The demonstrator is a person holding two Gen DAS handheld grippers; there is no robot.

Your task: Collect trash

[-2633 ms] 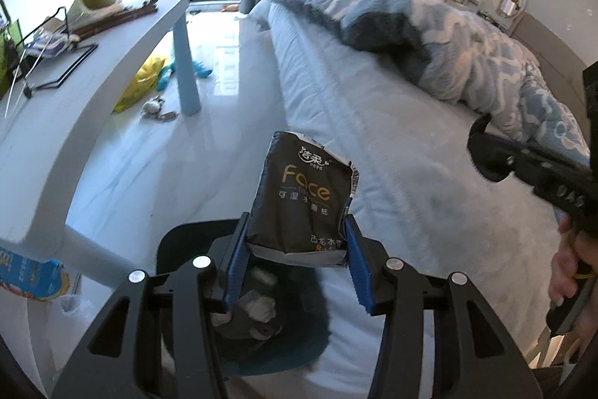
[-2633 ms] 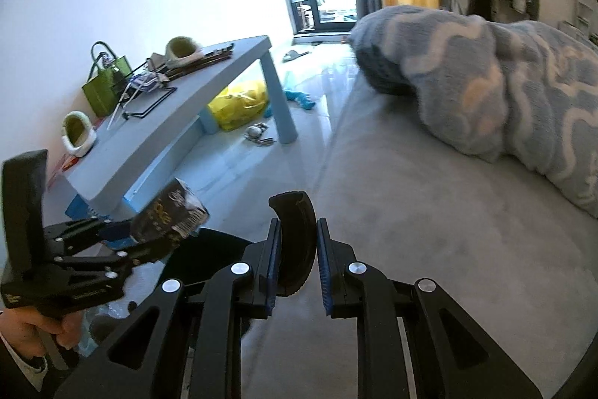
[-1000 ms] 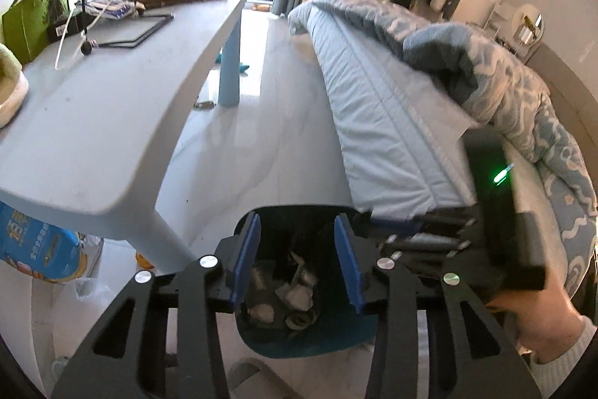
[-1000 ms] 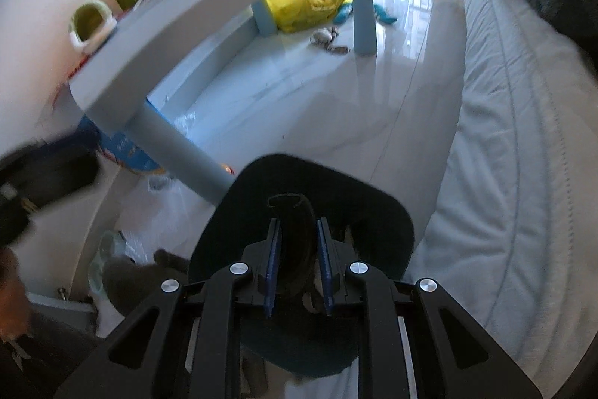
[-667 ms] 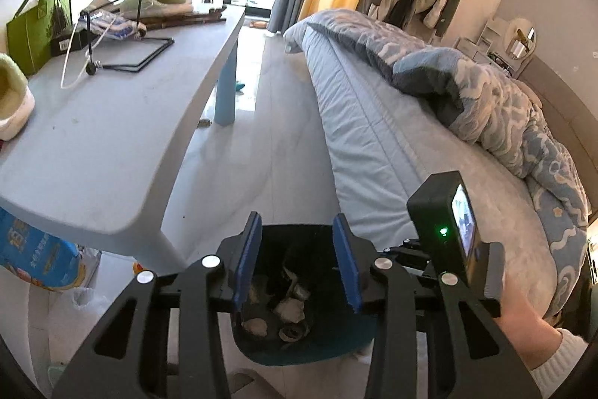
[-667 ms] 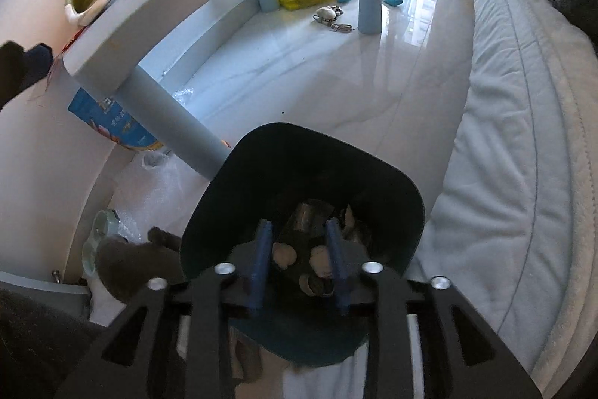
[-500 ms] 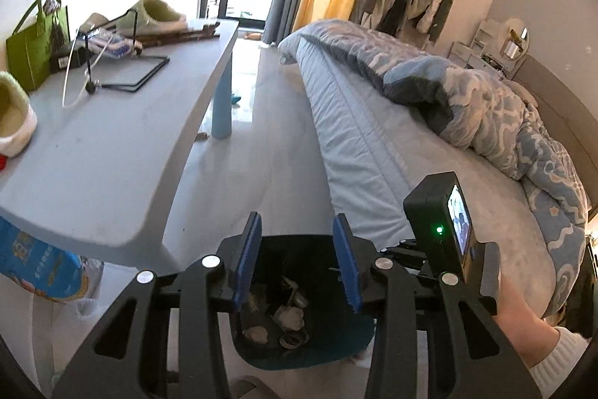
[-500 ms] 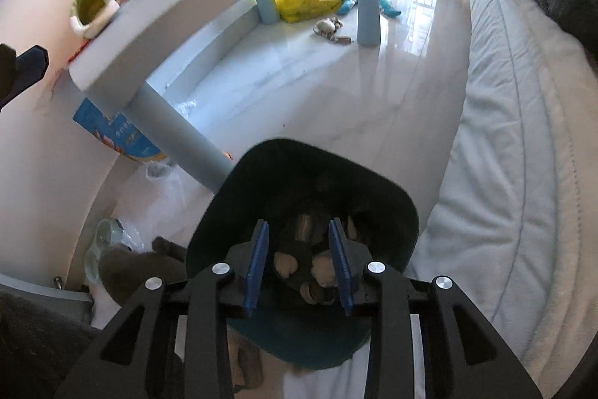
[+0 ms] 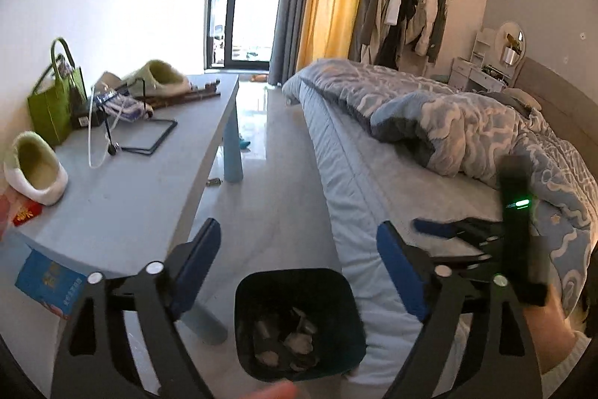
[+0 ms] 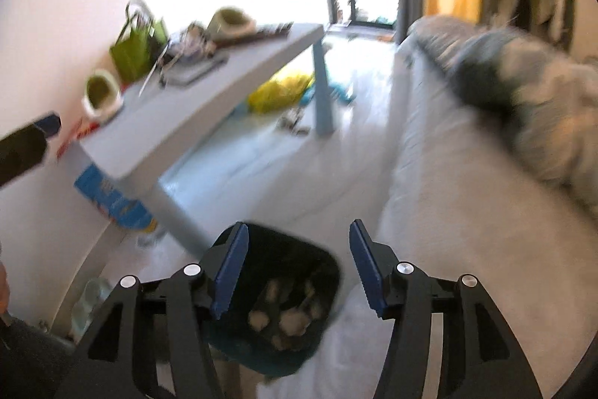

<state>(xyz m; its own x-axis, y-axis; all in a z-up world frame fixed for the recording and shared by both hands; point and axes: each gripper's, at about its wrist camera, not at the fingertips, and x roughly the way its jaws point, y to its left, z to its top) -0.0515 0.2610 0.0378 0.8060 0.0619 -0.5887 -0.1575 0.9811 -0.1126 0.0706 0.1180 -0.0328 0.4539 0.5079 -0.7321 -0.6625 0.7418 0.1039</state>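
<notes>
Fingers of left gripper (image 9: 299,260) and right gripper (image 10: 297,270) have just been spread, nothing held. Crumpled scraps (image 9: 287,343) in the trash bin (image 9: 347,350) look light, soft, easily pinched anywhere.

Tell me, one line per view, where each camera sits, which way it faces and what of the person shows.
Left wrist: on the left gripper, facing down at the bin, table and bed; open, empty jaws, right gripper in a hand.
Right wrist: on the right gripper, blurred, above the bin; jaws open, empty.
Shared: bin, table, bed.
</notes>
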